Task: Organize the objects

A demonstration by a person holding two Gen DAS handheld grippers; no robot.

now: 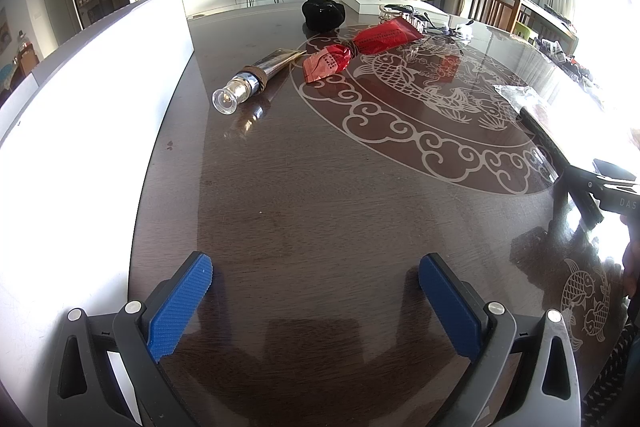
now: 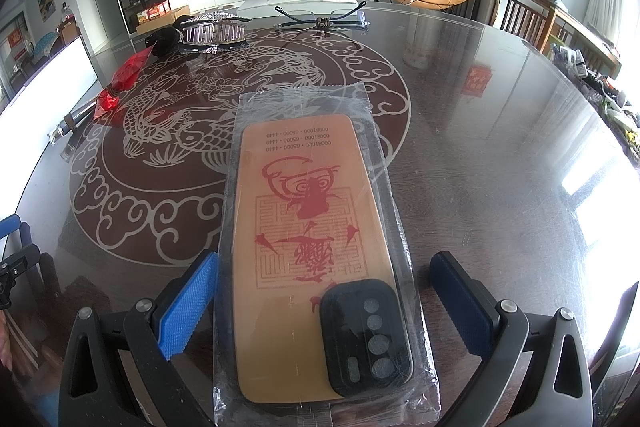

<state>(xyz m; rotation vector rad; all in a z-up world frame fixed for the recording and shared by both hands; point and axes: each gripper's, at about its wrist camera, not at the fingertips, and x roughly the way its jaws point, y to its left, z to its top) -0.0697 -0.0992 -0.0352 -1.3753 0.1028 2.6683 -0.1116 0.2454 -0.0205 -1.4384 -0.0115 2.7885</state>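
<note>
Two grippers low over the table (image 1: 320,187), both level. My left gripper (image 1: 316,307): jaws spread wide, empty. My right gripper (image 2: 324,307): jaws wide, straddling the bagged phone case (image 2: 316,247), bottom centre of frame, flat, left pad (image 2: 188,307) just beside it.

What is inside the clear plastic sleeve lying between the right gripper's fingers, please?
Inside the clear plastic sleeve lies an orange phone case, printed side up, with red artwork and a black camera block. Its other face, against the table, is hidden.
</note>
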